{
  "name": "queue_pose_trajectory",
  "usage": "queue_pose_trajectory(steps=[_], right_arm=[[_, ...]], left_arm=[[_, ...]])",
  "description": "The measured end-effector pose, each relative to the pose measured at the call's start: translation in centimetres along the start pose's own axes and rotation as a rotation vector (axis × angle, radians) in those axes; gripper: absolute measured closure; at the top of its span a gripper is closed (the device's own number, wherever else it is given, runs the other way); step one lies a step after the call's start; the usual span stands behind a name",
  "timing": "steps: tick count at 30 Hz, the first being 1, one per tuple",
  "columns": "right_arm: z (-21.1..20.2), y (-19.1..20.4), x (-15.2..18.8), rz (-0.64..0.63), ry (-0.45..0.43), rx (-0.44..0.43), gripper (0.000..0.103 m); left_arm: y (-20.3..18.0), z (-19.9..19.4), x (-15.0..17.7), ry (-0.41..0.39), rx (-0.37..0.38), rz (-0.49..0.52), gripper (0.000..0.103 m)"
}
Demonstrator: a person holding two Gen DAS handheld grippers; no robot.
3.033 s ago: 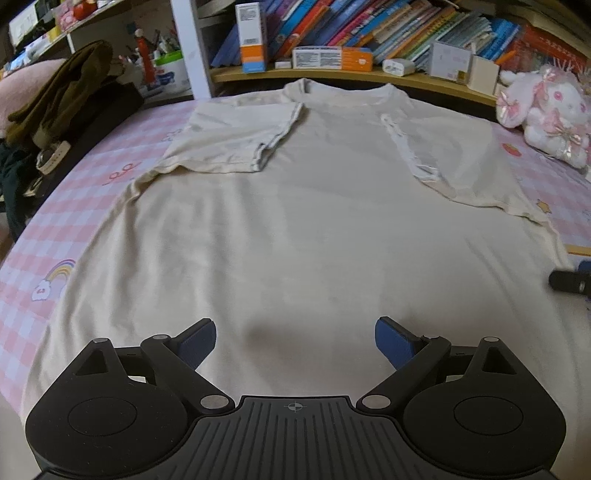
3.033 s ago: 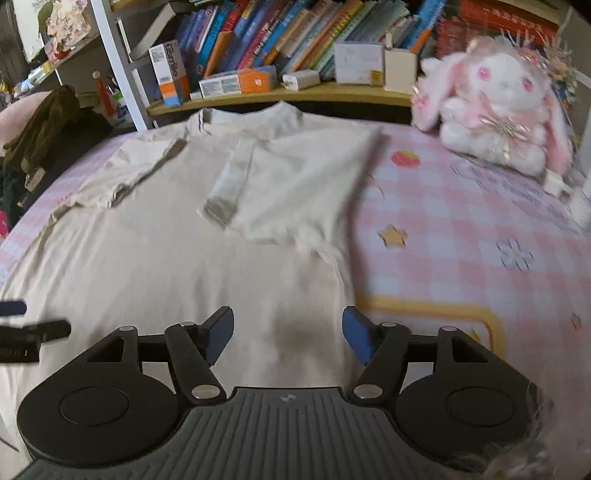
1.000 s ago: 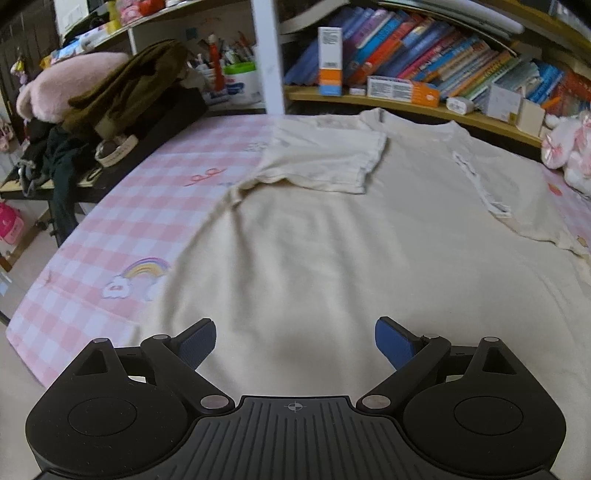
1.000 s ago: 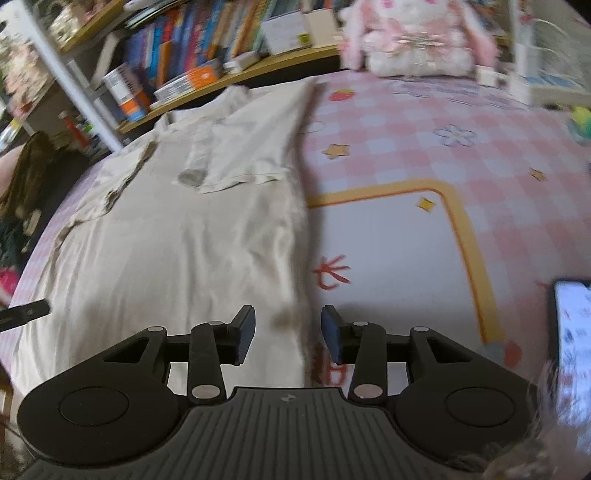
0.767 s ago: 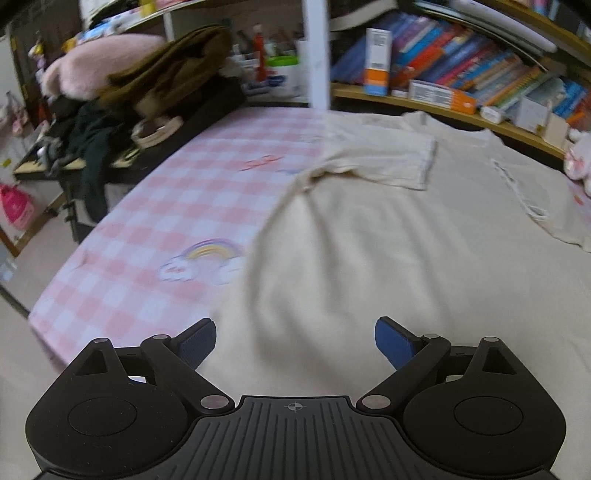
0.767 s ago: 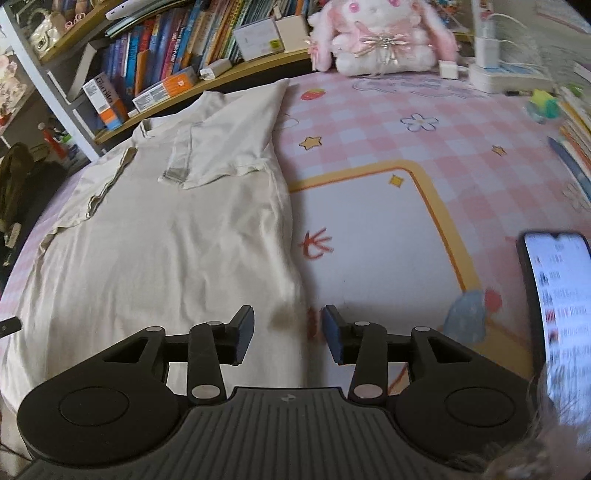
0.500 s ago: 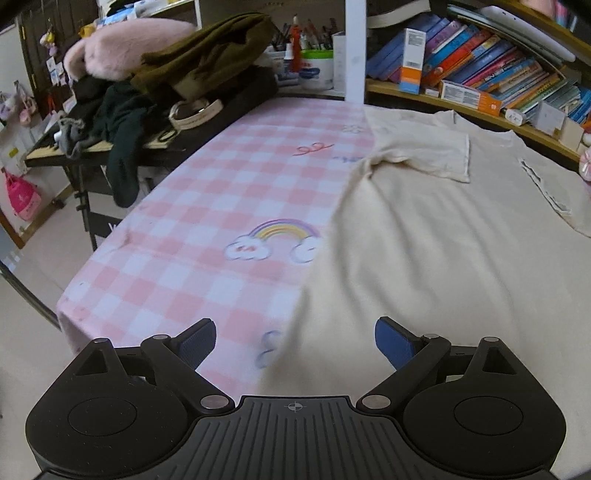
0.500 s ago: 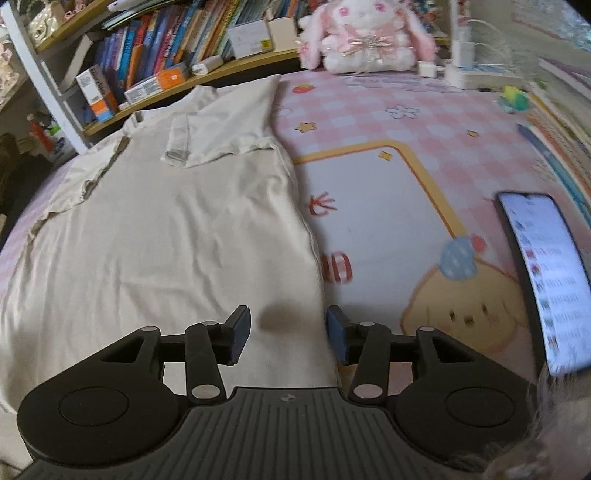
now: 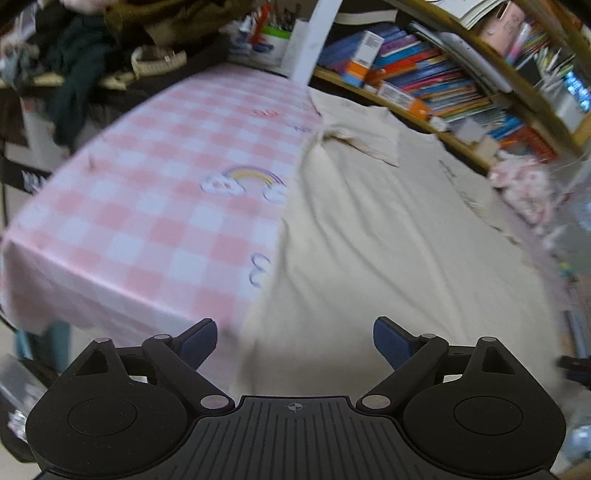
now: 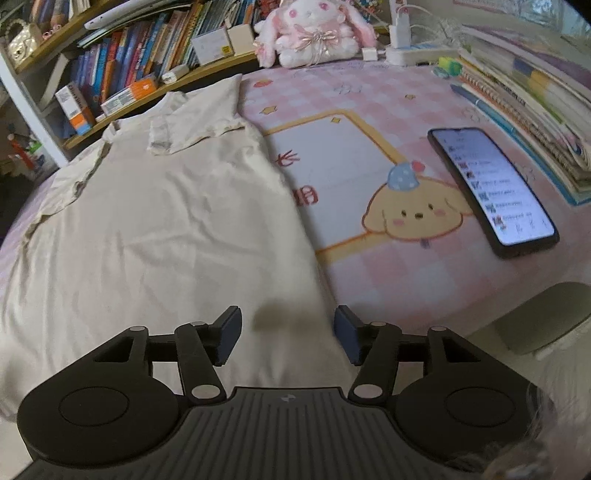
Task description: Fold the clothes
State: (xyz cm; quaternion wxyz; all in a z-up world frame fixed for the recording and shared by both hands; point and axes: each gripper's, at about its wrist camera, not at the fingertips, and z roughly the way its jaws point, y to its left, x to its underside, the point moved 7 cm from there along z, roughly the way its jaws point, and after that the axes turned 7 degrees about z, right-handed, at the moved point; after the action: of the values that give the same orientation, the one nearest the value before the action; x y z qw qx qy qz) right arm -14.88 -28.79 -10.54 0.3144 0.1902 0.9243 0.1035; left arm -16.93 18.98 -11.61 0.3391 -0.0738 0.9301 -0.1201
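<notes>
A cream T-shirt (image 9: 388, 236) (image 10: 147, 229) lies flat on the pink checked table cover (image 9: 155, 206), both sleeves folded in over the chest. In the left wrist view my left gripper (image 9: 294, 341) hovers above the shirt's near left corner at the hem; its jaws are wide and closing slightly, with nothing pinched. My right gripper (image 10: 287, 334) hangs over the shirt's near right corner, where the side edge meets the cover. Its jaws are opening, and the cloth lies below them, not gripped.
A lit phone (image 10: 491, 188) lies right of the shirt, beside a stack of books (image 10: 535, 110). A pink plush rabbit (image 10: 314, 33) and a bookshelf (image 10: 147, 62) stand at the back. Dark clothes (image 9: 85, 48) are piled beyond the table's left edge (image 9: 55, 295).
Both grippers have drawn back toward the hem, the left to the shirt's left corner, the right to its right corner. The right jaws have widened. The shirt has not moved.
</notes>
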Motion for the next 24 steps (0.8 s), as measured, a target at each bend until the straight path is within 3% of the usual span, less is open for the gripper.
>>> queue_pose_trajectory(steps=[4,10,17,19,22,24], right_arm=[[-0.1,-0.7,-0.1,0.009,0.018,0.001,0.048],[-0.2,-1.9,-0.4,0.05,0.027,0.034,0.048],[0.2,-1.4,-0.6,-0.018,0.007,0.069,0.068],[0.6,-0.6,-0.4,-0.097,-0.002,0.097,0.079],[0.9,0.6,0.0,-0.199,-0.01,0.109,0.099],[0.5,1.1,-0.1,-0.186,-0.018,0.058,0.099]], left_arm=[[1.0,0.1,0.4,0.028,0.019,-0.019,0.031],[1.6,0.6,-0.4,0.042,-0.051,0.038,0.052],[0.3,1.9,-1.2,0.064,-0.127,0.169,0.077],[-0.3,2.2,-1.2,0.07,-0.161,0.229,0.098],[-1.1,1.9,-1.3,0.058,-0.179,0.269,0.103],[-2.1,1.1,-1.6,0.018,-0.156,0.278,0.103]])
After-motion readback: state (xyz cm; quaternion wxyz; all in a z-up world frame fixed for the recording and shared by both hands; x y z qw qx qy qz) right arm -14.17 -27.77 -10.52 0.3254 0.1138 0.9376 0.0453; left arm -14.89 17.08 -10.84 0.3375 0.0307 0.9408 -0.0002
